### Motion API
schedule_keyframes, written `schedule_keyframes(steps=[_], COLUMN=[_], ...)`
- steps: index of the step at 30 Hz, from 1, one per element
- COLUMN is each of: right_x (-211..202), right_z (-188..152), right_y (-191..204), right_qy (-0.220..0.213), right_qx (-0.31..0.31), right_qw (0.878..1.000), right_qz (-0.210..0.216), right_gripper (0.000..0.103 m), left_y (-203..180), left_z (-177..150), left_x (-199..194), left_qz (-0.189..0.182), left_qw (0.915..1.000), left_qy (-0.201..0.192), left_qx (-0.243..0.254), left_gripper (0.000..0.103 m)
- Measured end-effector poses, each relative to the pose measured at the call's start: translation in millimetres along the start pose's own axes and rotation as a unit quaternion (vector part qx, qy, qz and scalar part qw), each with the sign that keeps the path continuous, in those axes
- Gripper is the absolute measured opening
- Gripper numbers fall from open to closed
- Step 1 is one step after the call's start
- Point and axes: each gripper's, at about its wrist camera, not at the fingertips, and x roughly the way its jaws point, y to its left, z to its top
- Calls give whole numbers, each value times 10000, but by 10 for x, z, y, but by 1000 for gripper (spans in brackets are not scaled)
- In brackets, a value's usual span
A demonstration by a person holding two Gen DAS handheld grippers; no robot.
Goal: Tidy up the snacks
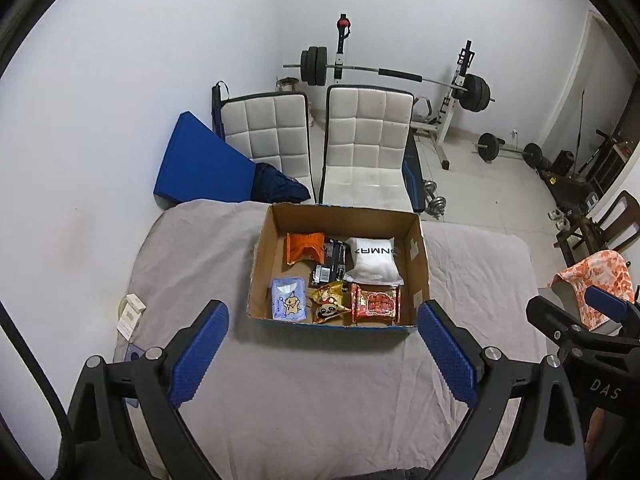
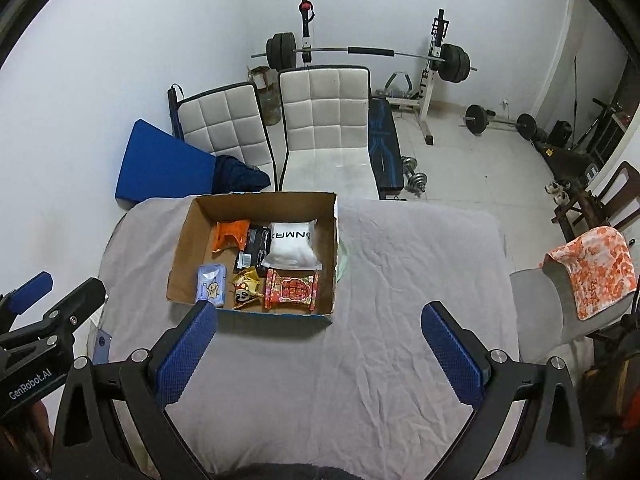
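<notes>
Six snacks in cardboard box | white pack reads "NMAX" | left gripper released | right gripper released

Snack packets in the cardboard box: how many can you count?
6. Back row: orange packet, black packet, white pillow pack. Front row: blue packet, panda packet, red packet. More may lie underneath.
</notes>
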Motion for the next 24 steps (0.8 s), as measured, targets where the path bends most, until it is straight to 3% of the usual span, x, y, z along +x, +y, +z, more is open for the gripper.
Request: schedule_keyframes(steps=[24], right_x=[-215], right_z=[-140], right_y=[-47], right_qy=[-87], right_qx=[12], right_qw=[9999], right_qz=[-129], right_gripper=[103], left_y=[12], left_z=[-158], left_x=[-197], left_qz=[24], left_qw=[9999], left_qy=[-51], left_qx=[-107], left_gripper=[97])
